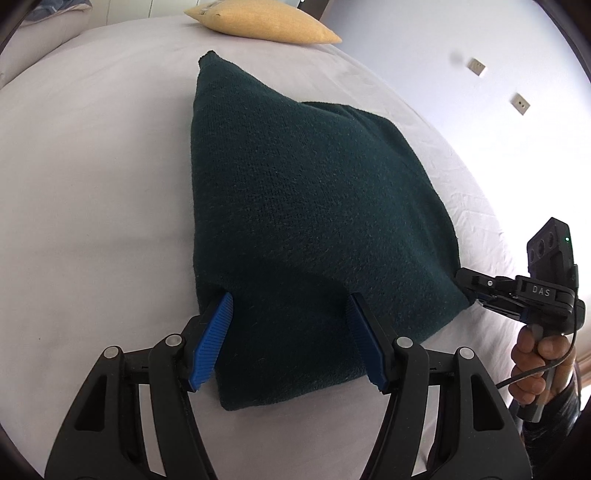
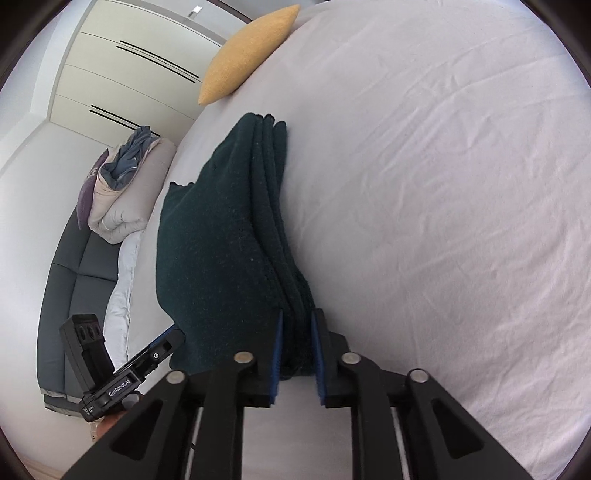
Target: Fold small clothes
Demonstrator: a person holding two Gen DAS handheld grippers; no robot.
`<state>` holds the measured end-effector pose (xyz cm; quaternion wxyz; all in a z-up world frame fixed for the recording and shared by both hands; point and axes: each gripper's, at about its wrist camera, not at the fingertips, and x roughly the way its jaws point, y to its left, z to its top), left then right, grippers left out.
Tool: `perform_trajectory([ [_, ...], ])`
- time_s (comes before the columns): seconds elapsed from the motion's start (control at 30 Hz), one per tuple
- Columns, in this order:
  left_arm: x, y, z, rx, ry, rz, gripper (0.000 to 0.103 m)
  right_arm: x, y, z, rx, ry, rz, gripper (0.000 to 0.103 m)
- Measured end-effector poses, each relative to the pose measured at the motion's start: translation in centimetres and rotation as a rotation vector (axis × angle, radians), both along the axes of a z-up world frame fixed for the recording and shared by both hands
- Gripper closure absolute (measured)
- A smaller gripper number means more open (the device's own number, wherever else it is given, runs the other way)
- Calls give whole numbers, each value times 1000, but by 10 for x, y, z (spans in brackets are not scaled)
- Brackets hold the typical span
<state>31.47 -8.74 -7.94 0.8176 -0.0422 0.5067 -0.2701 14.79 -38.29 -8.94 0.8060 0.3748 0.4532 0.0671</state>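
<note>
A dark green knitted garment [image 1: 306, 206] lies folded in several layers on the white bed sheet [image 1: 92, 184]. My left gripper [image 1: 290, 306] is open, its blue pads [image 1: 212, 339] on either side of the garment's near corner. My right gripper [image 2: 297, 321] is shut on the stacked layers of the garment [image 2: 221, 240] at its edge, lifting that side. The right gripper also shows in the left wrist view [image 1: 476, 291], clamped on the garment's right corner. The left gripper shows in the right wrist view [image 2: 162, 347], at the lower left.
A yellow cushion [image 1: 258, 20] lies on the bed beyond the garment, also in the right wrist view [image 2: 243, 55]. A grey sofa [image 2: 74, 280] with bundled bedding [image 2: 125, 192] stands beside the bed. Wardrobe doors [image 2: 129, 55] are behind.
</note>
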Motion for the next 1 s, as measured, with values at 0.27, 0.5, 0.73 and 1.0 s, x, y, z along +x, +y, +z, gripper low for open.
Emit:
perform_trajectory([
  [0.27,23,12,47,-28,-88,24,40,5,9,61,-116,-123,16,82],
  [0.5,92,-2,45,-60,-52,22,40,90,47,61,19,-167,181,82],
  [0.73,111,-17,16,62,-51,4,40,142,29,25,68,-74,132,91],
  [1.0,114,-24,10,90,-58,-8,40,126,14,10,164,-83,140,95],
])
